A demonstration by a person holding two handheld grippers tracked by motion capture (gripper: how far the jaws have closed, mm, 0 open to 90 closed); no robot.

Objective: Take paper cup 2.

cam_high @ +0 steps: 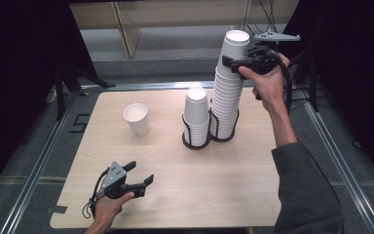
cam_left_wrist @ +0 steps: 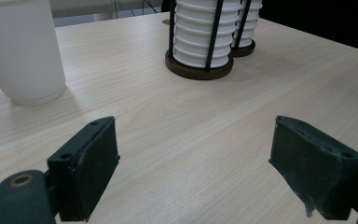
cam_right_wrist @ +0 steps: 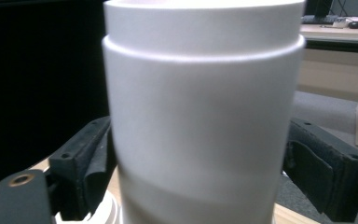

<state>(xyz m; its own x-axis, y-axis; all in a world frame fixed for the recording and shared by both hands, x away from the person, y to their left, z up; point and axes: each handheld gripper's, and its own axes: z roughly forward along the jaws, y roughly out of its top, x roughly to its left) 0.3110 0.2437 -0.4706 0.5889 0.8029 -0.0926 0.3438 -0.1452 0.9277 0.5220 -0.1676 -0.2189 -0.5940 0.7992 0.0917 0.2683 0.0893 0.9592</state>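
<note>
A tall stack of white paper cups (cam_high: 225,105) stands in a black wire holder at the table's far middle. My right gripper (cam_high: 235,62) is shut on the top white cup (cam_high: 237,43) (cam_right_wrist: 200,116), which sits raised above the rest of the stack. Both pads (cam_right_wrist: 91,172) press on the cup's sides. A shorter stack (cam_high: 196,113) (cam_left_wrist: 200,32) fills the holder's left ring. One single white cup (cam_high: 136,118) (cam_left_wrist: 21,51) stands upright on the table to the left. My left gripper (cam_high: 140,173) (cam_left_wrist: 196,158) rests low near the front left edge, open, nothing between its jaws.
The light wooden table (cam_high: 214,185) has metal rails along both sides. The holder's dark base (cam_left_wrist: 198,71) sits ahead of the left gripper. Wooden furniture (cam_high: 126,29) stands beyond the far edge, and a person's sleeve (cam_high: 304,190) crosses the right front.
</note>
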